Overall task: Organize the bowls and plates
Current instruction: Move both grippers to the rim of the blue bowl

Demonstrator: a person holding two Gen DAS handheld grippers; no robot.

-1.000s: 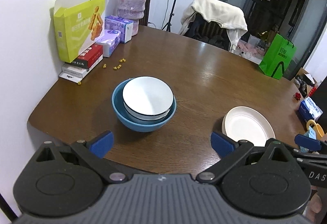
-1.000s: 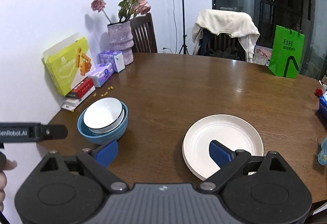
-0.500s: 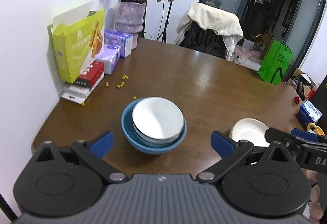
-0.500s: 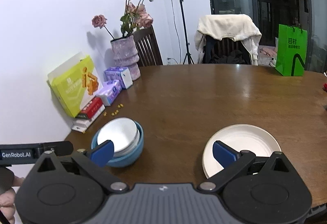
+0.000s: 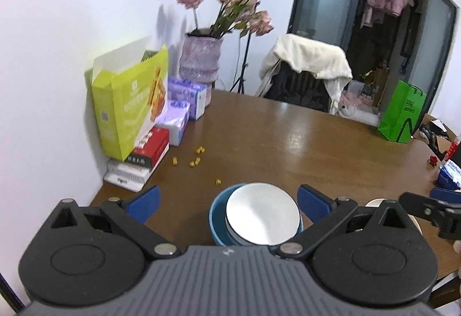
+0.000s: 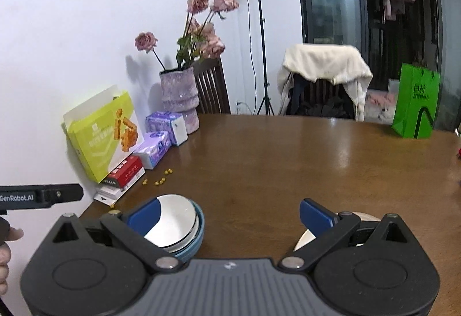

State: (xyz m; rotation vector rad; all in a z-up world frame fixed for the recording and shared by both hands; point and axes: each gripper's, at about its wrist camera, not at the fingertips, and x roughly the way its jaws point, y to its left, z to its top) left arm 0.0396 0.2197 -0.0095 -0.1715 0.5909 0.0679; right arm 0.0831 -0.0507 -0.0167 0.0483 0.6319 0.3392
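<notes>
A white bowl (image 5: 260, 218) sits nested inside a blue bowl (image 5: 216, 222) near the table's front edge; the stack also shows in the right wrist view (image 6: 178, 225). A cream plate (image 6: 306, 239) lies to the right, mostly hidden behind the right gripper's finger; a sliver of the plate shows in the left wrist view (image 5: 374, 203). My left gripper (image 5: 229, 202) is open and empty, raised behind the bowls. My right gripper (image 6: 230, 216) is open and empty, raised between bowls and plate.
The brown wooden table (image 6: 288, 160) carries a yellow-green box (image 5: 129, 102), red and white boxes, tissue packs (image 5: 184, 102), a vase of roses (image 5: 201, 56) and scattered yellow bits (image 5: 196, 160) on the left. A green bag (image 6: 416, 105) stands far right. A draped chair (image 6: 325, 79) is behind.
Both grippers have pulled back and tilted upward, so bowls and plate slid down toward the bottom of each view. Both stayed open and empty; the dishes have not moved.
</notes>
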